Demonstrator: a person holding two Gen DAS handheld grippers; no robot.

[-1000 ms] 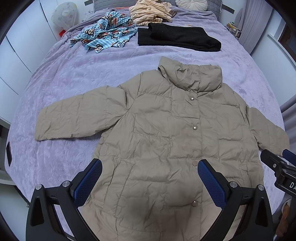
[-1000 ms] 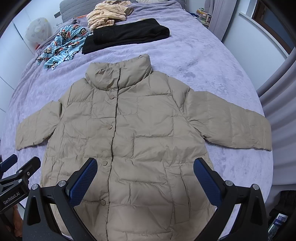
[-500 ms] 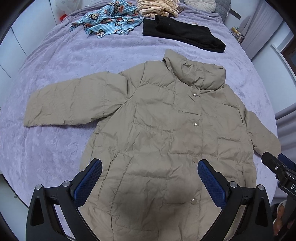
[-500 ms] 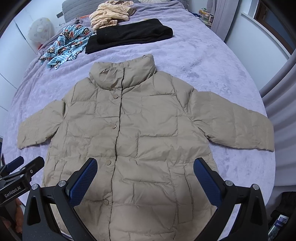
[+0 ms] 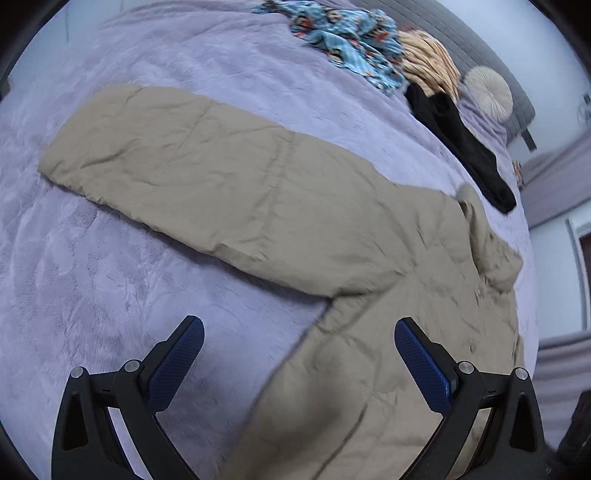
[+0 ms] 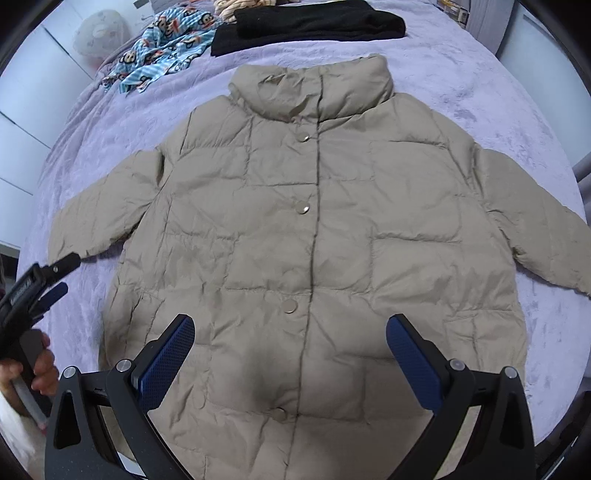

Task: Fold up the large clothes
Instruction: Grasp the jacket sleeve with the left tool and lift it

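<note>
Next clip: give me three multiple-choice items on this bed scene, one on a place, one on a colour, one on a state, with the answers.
1. Where does the folded black garment lie?
A. beyond the jacket's collar
B. on the jacket's right sleeve
C. under the hem

2. What colour is the puffer jacket?
A. beige
B. red
C. navy

3. How is the right tool?
A. open, above the jacket's lower front
B. shut on a sleeve
C. shut on the collar

Answers:
1 A: in the right wrist view it sits past the collar, near the cartoon-print blue cloth.
2 A: the whole quilted shell is beige on the lilac bedspread.
3 A: its blue pads stand wide apart with nothing between them.
</note>
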